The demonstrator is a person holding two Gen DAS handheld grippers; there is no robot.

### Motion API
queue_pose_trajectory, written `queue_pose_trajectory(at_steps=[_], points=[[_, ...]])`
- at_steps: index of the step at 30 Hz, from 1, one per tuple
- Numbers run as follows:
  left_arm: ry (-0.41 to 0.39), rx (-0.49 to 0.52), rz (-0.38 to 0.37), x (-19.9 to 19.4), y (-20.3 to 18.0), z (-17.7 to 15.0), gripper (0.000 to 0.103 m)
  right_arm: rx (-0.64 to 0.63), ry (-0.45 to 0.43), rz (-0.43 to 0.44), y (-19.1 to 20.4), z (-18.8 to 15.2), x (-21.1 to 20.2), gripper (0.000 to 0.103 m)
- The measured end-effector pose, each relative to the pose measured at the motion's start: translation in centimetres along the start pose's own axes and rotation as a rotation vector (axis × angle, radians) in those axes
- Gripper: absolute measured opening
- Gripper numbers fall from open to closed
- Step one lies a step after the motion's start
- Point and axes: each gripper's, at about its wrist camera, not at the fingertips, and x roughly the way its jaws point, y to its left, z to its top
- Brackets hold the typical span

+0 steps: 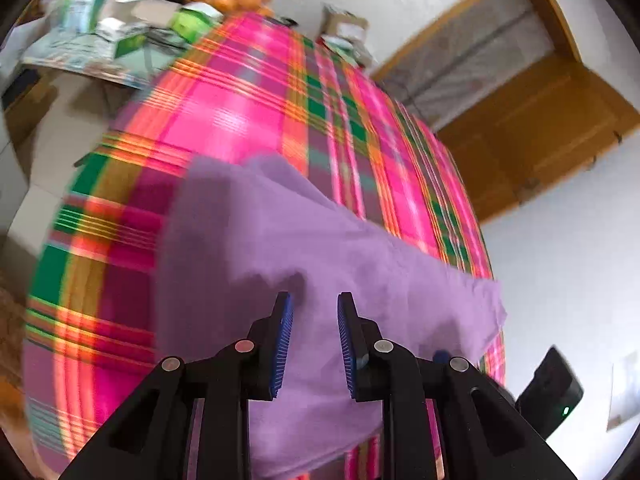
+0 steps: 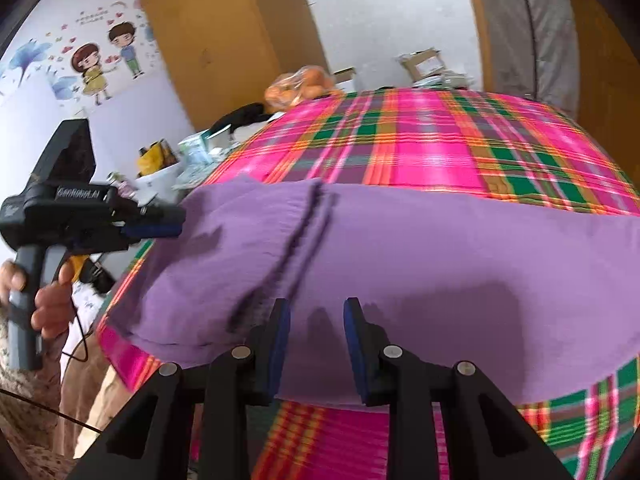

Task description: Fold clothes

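Pink, green and orange plaid bedding (image 2: 440, 136) covers the work surface, with white walls, a wooden door (image 1: 532, 128) and a cartoon couple sticker (image 2: 106, 64) behind it. On that plaid cloth I see the purple garment (image 2: 420, 248) spread flat near the close edge, a dark seam line running across it from about 12 o'clock down toward 7 o'clock in the right wrist view. My right gripper (image 2: 317, 314) hovers just over the garment's near hem at 6 o'clock, its blue pads apart with nothing between them, casting a shadow on the fabric. My left gripper (image 1: 314, 308) likewise sits over the purple cloth (image 1: 320, 240) with its fingers spread and nothing pinched. From the right wrist camera I also see the left gripper at 9 o'clock, beside the garment's left corner, gripped by the left hand (image 2: 44, 304). Farther back at 11 o'clock sit a bag of oranges (image 2: 300, 84) and a cluttered side table (image 1: 100, 52) with boxes.
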Motion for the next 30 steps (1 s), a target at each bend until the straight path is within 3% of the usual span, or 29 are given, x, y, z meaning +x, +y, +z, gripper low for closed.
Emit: queue_pose_trajectory(at_steps=[9, 19, 30], points=[[0.108, 0.123, -0.076, 5.4, -6.3, -1.4, 0.023, 0.080, -0.025, -0.202, -5.6, -0.6, -0.3, 0.028], [0.137, 0.187, -0.016, 9.9, -10.3, -1.2, 0.023, 0.184, -0.083, -0.328, -13.5, -0.8, -2.2, 0.027], [0.176, 0.250, -0.019, 14.3, -14.1, -1.1, 0.028, 0.280, -0.109, -0.533, -21.9, -1.6, -6.1, 0.025]])
